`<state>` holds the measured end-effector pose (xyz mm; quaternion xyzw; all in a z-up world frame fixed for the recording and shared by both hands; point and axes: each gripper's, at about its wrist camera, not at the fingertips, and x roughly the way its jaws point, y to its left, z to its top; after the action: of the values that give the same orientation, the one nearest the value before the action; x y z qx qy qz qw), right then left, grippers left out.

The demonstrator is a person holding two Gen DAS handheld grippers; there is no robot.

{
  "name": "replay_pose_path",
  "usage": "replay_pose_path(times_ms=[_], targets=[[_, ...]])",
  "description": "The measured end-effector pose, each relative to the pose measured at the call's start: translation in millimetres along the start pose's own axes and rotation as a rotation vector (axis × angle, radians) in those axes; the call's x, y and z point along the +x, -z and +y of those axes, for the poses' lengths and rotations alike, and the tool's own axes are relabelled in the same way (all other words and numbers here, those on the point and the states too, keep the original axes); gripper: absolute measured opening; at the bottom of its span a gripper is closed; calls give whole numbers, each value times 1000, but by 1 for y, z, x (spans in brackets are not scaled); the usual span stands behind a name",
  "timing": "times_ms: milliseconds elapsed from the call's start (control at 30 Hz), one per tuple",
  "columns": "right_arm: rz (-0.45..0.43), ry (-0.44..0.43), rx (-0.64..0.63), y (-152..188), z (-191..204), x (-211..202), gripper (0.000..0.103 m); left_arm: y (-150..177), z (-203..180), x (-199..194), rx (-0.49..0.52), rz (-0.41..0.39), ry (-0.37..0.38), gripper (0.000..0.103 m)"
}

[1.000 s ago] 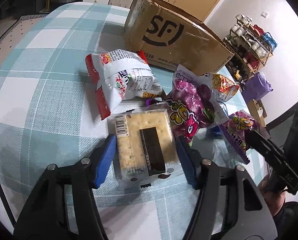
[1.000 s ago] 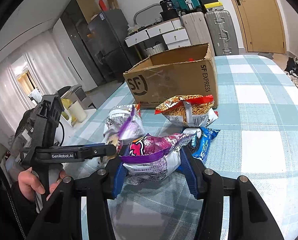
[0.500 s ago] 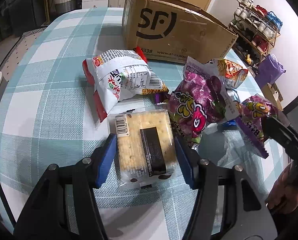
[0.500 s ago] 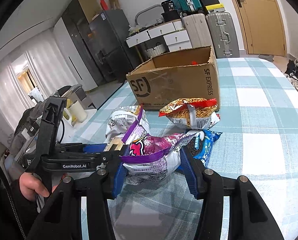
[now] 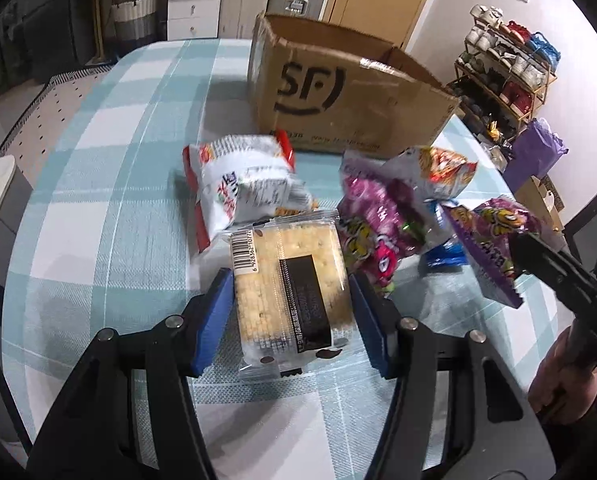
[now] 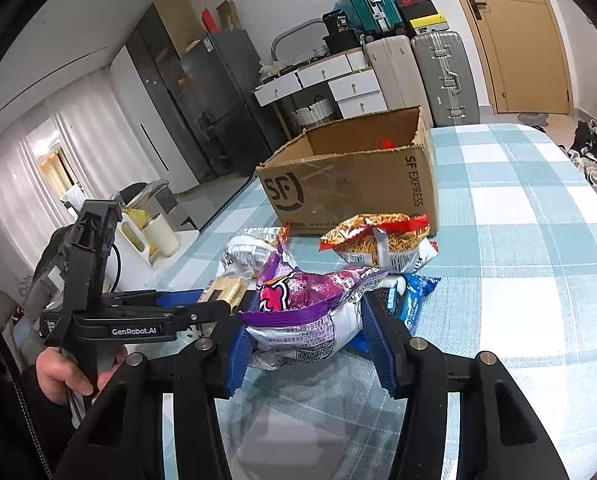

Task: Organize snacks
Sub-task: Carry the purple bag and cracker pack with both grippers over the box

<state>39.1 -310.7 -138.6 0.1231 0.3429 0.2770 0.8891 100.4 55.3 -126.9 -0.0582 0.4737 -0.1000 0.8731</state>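
Left wrist view shows the left gripper (image 5: 292, 304) with its blue jaws pressed against both long sides of a clear-wrapped cracker pack (image 5: 288, 280), which it holds just above the checked desk (image 5: 110, 216). Beyond the pack lie a white and red snack bag (image 5: 242, 184), a magenta candy bag (image 5: 378, 220) and an orange noodle-snack bag (image 5: 442, 168), all near the front of an open cardboard box (image 5: 350, 108) printed with SF. At the right edge of this view the right gripper (image 6: 308, 326) carries a purple snack bag (image 5: 494, 232), clear of the desk. Right wrist view shows that gripper's jaws closed on the purple bag (image 6: 310, 308), squeezing its lower end. A blue wrapped snack (image 6: 412, 294) lies on the desk just behind the right jaw, touching the orange bag (image 6: 378, 242). The box (image 6: 350, 180) stands behind them; something red shows inside it. A hand (image 6: 64, 372) grips the left tool's handle at the lower left.
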Motion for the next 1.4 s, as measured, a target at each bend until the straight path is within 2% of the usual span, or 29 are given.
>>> replay_pose_path(times_ms=[200, 467, 933, 1400], targets=[[-13, -10, -6, -7, 4, -2, 52, -12, -6, -21, 6, -48, 17, 56], [-31, -27, -31, -24, 10, -2, 52, -43, -16, -48, 38, -120, 33, 56], [-82, -49, -74, -87, 19, -4, 52, -118, -45, -76, 96, -193, 74, 56], [-100, -46, -37, -153, -3, 21, 52, -199, -58, -55, 111, -192, 72, 56]])
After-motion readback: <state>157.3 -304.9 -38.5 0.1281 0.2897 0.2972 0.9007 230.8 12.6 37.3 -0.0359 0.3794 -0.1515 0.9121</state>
